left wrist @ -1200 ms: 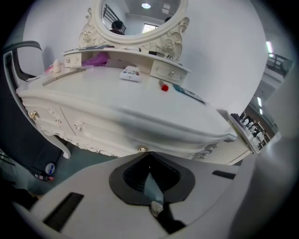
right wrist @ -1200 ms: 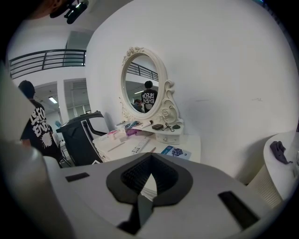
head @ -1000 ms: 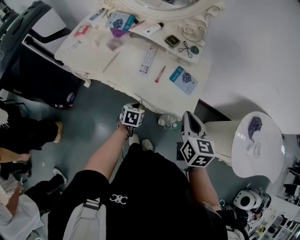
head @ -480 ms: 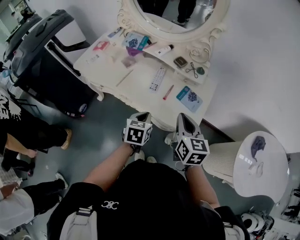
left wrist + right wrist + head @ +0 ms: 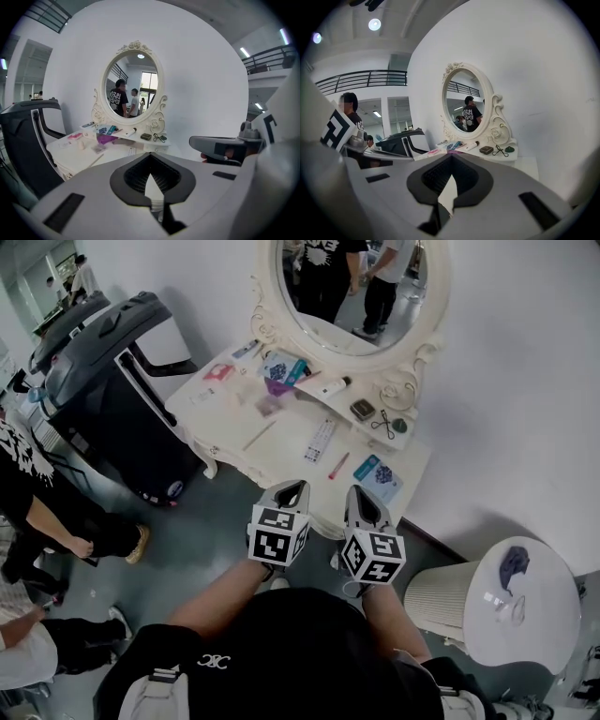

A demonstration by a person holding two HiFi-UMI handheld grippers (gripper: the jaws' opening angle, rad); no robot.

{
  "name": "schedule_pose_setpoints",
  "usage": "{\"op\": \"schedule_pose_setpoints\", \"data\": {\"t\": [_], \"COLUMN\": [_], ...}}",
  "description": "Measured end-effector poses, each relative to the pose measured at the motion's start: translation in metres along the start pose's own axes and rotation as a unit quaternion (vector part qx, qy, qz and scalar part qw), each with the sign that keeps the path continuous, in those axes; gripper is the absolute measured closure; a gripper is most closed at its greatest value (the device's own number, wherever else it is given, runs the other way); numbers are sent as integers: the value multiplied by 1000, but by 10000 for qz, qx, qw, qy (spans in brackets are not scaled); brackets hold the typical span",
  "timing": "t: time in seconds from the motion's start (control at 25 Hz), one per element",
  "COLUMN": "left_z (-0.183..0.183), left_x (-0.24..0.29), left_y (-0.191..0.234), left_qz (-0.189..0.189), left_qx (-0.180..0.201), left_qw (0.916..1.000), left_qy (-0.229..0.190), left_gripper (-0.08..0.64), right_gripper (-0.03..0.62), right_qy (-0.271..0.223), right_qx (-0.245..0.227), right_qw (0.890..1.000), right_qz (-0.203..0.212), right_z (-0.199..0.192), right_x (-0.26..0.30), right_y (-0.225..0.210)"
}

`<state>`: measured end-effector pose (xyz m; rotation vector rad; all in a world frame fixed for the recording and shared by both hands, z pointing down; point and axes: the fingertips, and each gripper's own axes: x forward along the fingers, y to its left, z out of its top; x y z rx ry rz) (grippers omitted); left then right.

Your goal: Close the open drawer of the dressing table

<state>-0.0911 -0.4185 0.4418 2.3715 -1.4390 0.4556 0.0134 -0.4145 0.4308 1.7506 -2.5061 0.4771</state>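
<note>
Evidently no pushing is being done at this moment: the left gripper [image 5: 292,489] and the right gripper [image 5: 359,495] are held side by side, up in front of the dressing table [image 5: 281,454], and nothing is touched by either. In each gripper's own view the jaws are seen fully together with nothing between them, and the table top and the oval mirror [image 5: 352,287] are looked at from some way off. No open drawer can be made out. The table's front edge, where the drawer would sit, is partly covered by the two grippers in the head view, so whether it is flush cannot be told. The task is judged to be either finished or between steps. Should the drawer be found standing out, a closed gripper would have to be lowered to its front, set squarely against it, and pressed straight in until flush.
</note>
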Motion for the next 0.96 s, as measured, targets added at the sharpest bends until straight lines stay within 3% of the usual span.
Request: {"op": "schedule_pose_setpoints", "data": {"t": [0.96], "left_z": [-14], "left_x": [2], "left_y": [15], "left_qz": [-64], "left_qx": [-192], "left_qw": [9997], "left_qy": [161], "left_gripper": [554], "right_gripper": [583], "right_qy": [160], "right_qx": [20], "right_qw": [9999], "right_qz": [38], "right_z": [-9], "right_x": [8], "right_y": [8]}}
